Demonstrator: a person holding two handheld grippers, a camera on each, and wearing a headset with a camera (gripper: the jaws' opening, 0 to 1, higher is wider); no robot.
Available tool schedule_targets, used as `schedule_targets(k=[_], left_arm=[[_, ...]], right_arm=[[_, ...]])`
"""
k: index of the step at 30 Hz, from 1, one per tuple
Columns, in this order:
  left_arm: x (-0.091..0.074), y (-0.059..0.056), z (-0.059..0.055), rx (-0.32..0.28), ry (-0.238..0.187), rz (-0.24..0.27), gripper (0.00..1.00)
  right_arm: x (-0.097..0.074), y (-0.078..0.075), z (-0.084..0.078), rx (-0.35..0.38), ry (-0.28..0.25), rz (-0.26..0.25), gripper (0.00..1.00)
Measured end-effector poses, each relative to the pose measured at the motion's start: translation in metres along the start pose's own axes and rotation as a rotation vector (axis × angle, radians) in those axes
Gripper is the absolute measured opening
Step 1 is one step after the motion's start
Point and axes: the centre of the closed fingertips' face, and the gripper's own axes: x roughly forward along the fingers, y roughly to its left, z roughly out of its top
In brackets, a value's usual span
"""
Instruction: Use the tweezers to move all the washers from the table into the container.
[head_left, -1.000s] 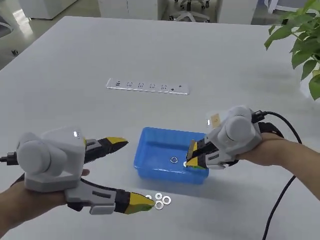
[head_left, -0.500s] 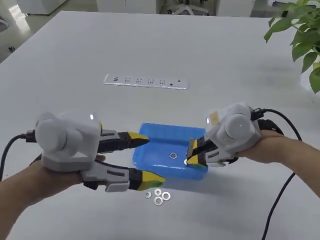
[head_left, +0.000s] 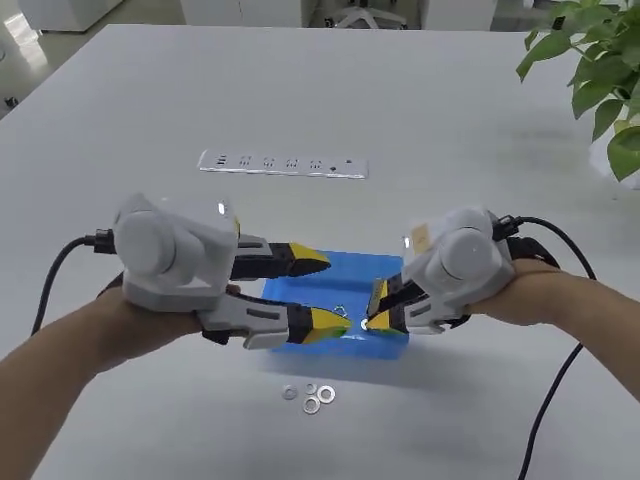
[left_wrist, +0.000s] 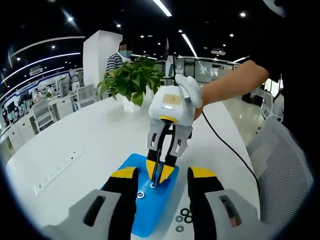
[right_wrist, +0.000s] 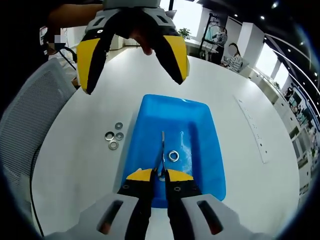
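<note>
A shallow blue container (head_left: 388, 272) (right_wrist: 200, 125) (left_wrist: 150, 210) sits near the table's front, with one washer (right_wrist: 173, 155) (head_left: 340, 312) (left_wrist: 140, 194) lying inside. Several more washers (head_left: 311, 396) (right_wrist: 114, 136) (left_wrist: 182, 218) lie on the table just in front of it. My right gripper (head_left: 375, 307) (right_wrist: 160, 176) is shut on thin metal tweezers (right_wrist: 162, 147), whose tips point into the container beside the washer and hold nothing. My left gripper (head_left: 328, 292) (left_wrist: 162, 175) hangs open over the container's left half, facing the right gripper (left_wrist: 160, 170).
A white power strip (head_left: 283, 164) (right_wrist: 255, 132) lies further back on the table. A potted plant (head_left: 590, 80) (left_wrist: 130, 80) stands at the far right edge. A mesh chair (right_wrist: 30, 115) is beside the table. A person (left_wrist: 117, 60) stands in the background.
My left gripper has moved right and forward, from beside the container to over it, close to the right gripper. The right gripper with the tweezers has hardly moved.
</note>
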Motion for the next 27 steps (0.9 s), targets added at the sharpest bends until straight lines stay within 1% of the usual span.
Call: schedule_targets(k=[7, 16, 25, 27], left_arm=[[0.014, 0.005, 0.004, 0.057, 0.006, -0.02, 0.29], [0.031, 0.007, 0.003, 0.097, 0.027, -0.051, 0.22], [0.041, 0.01, -0.003, 0.115, 0.049, -0.073, 0.14], [0.042, 0.007, -0.002, 0.116, 0.05, -0.076, 0.13]], right_arm=[[0.0, 0.001, 0.0, -0.007, 0.0, 0.001, 0.1], [0.0, 0.002, 0.001, -0.01, -0.001, -0.001, 0.1], [0.0, 0.003, 0.001, -0.017, 0.001, 0.001, 0.1], [0.0, 0.003, 0.001, -0.021, 0.003, 0.001, 0.1]])
